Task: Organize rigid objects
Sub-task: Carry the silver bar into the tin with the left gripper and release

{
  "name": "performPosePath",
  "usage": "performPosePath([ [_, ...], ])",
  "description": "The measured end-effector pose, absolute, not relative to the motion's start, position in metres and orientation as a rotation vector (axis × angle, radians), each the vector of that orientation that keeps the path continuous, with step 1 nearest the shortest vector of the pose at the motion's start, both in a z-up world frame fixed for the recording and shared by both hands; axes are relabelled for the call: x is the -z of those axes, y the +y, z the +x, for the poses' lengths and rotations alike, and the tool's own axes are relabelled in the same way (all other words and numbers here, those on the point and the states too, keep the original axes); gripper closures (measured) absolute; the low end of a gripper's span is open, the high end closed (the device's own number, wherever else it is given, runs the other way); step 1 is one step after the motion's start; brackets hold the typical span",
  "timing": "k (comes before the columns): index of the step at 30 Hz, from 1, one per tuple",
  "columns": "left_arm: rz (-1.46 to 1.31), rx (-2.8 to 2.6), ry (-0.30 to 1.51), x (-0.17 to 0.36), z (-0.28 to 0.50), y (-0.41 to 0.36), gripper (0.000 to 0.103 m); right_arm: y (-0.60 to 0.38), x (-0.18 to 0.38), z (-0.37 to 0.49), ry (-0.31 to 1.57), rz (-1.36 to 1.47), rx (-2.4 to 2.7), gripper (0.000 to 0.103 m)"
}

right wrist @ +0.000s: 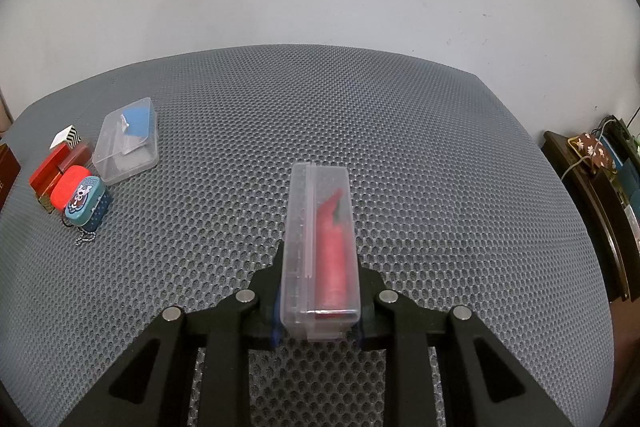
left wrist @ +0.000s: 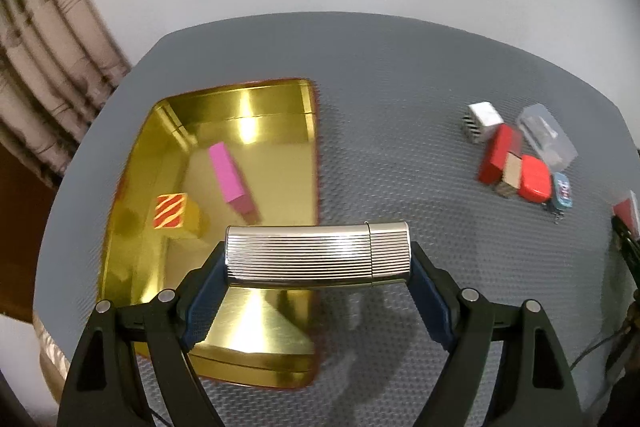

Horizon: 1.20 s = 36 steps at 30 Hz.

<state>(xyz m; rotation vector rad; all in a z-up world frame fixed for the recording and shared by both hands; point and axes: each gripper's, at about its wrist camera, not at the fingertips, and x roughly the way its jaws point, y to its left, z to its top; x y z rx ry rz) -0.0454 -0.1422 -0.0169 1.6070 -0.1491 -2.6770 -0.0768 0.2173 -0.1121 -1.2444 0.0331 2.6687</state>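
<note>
My left gripper point(left wrist: 318, 261) is shut on a ribbed silver case point(left wrist: 318, 253), held crosswise by its two ends above the near right edge of a gold tin tray point(left wrist: 276, 355). Inside the tray lie a pink box point(left wrist: 232, 177) and a small gold box with red stripes point(left wrist: 172, 211). My right gripper point(right wrist: 318, 291) is shut on a clear plastic case with a red item inside point(right wrist: 320, 247), held lengthwise above the grey mat point(right wrist: 440, 167).
A cluster of small things sits on the mat: a striped white box point(left wrist: 482, 119), a red box point(left wrist: 496, 155), a red rounded case point(left wrist: 534, 179), a blue tin point(right wrist: 86, 203) and a clear box with a blue piece point(right wrist: 126, 145). Dark furniture point(right wrist: 600, 187) stands right.
</note>
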Motion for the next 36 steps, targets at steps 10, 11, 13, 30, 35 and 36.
performPosePath([
  [10,1.594,2.608,-0.113,0.023,-0.043,-0.178,0.023,0.208,0.113,-0.075,0.025,-1.244,-2.665,0.078],
  [11,1.595,2.605,-0.113,0.023,-0.042,-0.181,0.022,0.206,0.113,-0.075,0.024,-1.244,-2.664,0.078],
  [13,1.593,2.599,-0.11,0.025,-0.042,-0.184,0.023,0.205,0.113,-0.075,0.024,-1.244,-2.664,0.078],
  [30,1.606,2.545,-0.109,0.04,-0.042,-0.209,0.022,0.203,0.112,-0.076,0.022,-1.244,-2.663,0.078],
  [35,1.629,2.52,-0.126,0.051,-0.046,-0.213,0.022,0.203,0.112,-0.076,0.021,-1.245,-2.663,0.078],
  [36,1.637,2.512,-0.12,0.053,-0.048,-0.214,0.022,0.203,0.112,-0.076,0.02,-1.245,-2.663,0.078],
])
